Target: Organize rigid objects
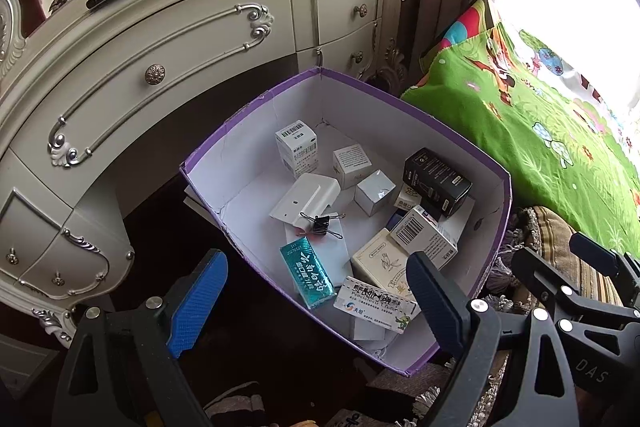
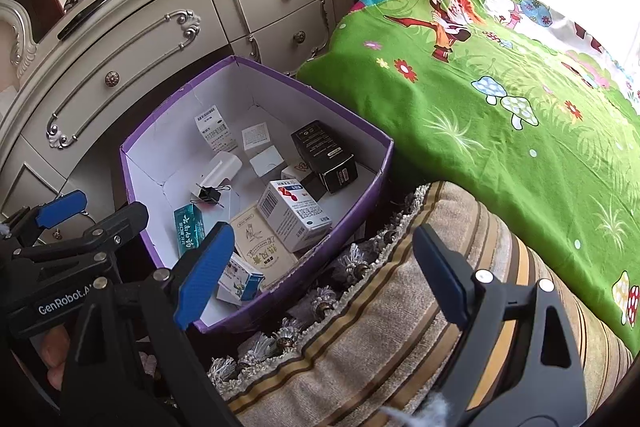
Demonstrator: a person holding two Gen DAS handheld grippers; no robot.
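Left wrist view: the purple-rimmed box [image 1: 496, 223] is seen ahead of and between the spread jaws of the left gripper [image 1: 316, 303], small cartons lying loose inside it.
Task things: a teal carton [image 1: 307, 273], a flat cream carton [image 1: 384, 263], a barcoded white carton [image 1: 424, 235], a black carton [image 1: 436, 181] and a binder clip [image 1: 322, 225] are scattered on the box floor, several overlapping.
Left jaws: spread wide, nothing pinched; the long carton [image 1: 376, 303] lies just beyond their tips.
Right jaws: the right gripper [image 2: 324, 275] is also spread and empty; one finger [image 2: 206, 273] hangs over the box's near corner, the other over the striped cushion [image 2: 400, 311].
Risk: the leaning cartons may be toppled or a neighbour caught if jaws close on an overlapped one; the cardboard wall may be struck by a descending finger.
Right wrist view only: a small blue-and-white carton [image 2: 240, 281] in the near corner and the cushion's tassels [image 2: 320, 303] against the box.
Left wrist view only: the long carton's printed face.
Surroundings: a cream dresser [image 1: 160, 39] stands beyond the jaws, a green bedspread [image 2: 480, 99] to their right.
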